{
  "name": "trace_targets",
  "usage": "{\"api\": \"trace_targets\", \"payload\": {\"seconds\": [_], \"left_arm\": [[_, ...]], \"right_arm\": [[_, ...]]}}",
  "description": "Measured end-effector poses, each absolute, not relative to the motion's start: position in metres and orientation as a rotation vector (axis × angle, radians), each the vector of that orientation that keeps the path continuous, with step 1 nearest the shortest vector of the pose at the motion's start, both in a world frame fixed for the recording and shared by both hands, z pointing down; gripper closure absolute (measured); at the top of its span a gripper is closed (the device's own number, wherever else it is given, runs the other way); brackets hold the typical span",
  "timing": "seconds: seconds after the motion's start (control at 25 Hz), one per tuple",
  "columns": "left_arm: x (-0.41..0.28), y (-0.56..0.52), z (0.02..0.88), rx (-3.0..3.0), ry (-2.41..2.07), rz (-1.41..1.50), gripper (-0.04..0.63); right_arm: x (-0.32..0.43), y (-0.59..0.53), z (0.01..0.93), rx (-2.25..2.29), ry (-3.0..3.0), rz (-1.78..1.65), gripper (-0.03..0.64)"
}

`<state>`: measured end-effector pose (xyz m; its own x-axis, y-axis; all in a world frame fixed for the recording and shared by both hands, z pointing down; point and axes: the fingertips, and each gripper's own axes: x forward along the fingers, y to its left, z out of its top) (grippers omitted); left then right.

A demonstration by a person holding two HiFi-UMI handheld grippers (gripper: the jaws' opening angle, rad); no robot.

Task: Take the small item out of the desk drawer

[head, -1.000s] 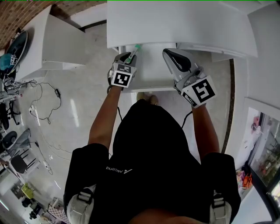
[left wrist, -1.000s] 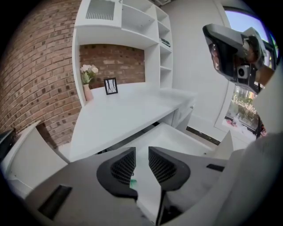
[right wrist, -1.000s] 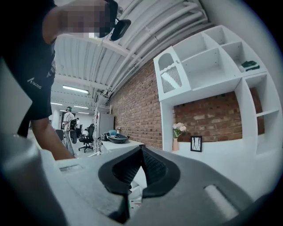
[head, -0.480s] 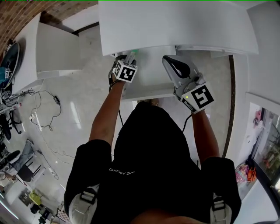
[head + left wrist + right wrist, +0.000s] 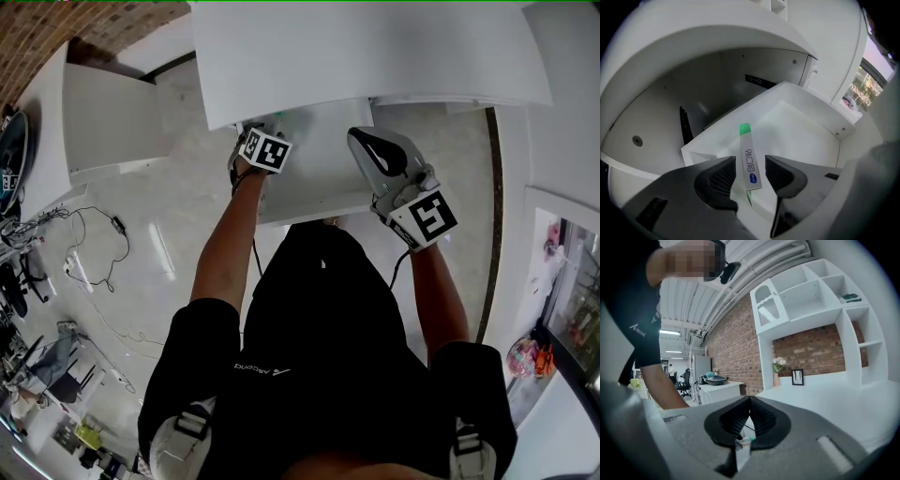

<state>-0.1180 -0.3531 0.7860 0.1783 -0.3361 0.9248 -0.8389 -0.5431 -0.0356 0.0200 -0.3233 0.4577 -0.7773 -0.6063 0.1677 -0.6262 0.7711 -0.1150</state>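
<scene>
The head camera looks steeply down from overhead onto the open drawer (image 5: pixel 314 164) below the desk top (image 5: pixel 375 47). The left gripper view sits low and close behind its own jaws, near the drawer's left edge, and faces into that same drawer (image 5: pixel 801 126). The right gripper view faces away across the room, toward a brick wall (image 5: pixel 736 348) and a white shelf unit (image 5: pixel 811 301).

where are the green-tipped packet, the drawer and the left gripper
green-tipped packet (image 5: pixel 746 146): left gripper view, on its white body below the green tip
drawer (image 5: pixel 801 126): left gripper view, on its bare white inside
left gripper (image 5: pixel 750 165): left gripper view, midway between its open jaw tips
</scene>
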Motion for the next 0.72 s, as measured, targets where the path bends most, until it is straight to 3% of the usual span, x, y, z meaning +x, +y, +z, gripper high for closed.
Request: {"api": "trace_targets", "payload": {"seconds": [0.2, 0.36, 0.72], "left_arm": [[-0.112, -0.351, 0.794, 1.968, -1.072, 1.364, 0.405], [-0.116, -0.349, 0.796, 1.953, -1.099, 1.372, 0.499], [-0.115, -0.336, 0.773, 2.018, -1.07, 1.307, 0.502]], "right_arm": [[0.026, -0.322, 0.465, 1.017, -2.821, 0.26, 0.615], [0.031, -0.322, 0.472, 1.036, -2.813, 0.245, 0.615], [0.024, -0.314, 0.471, 1.023, -2.805, 0.284, 0.615]]}}
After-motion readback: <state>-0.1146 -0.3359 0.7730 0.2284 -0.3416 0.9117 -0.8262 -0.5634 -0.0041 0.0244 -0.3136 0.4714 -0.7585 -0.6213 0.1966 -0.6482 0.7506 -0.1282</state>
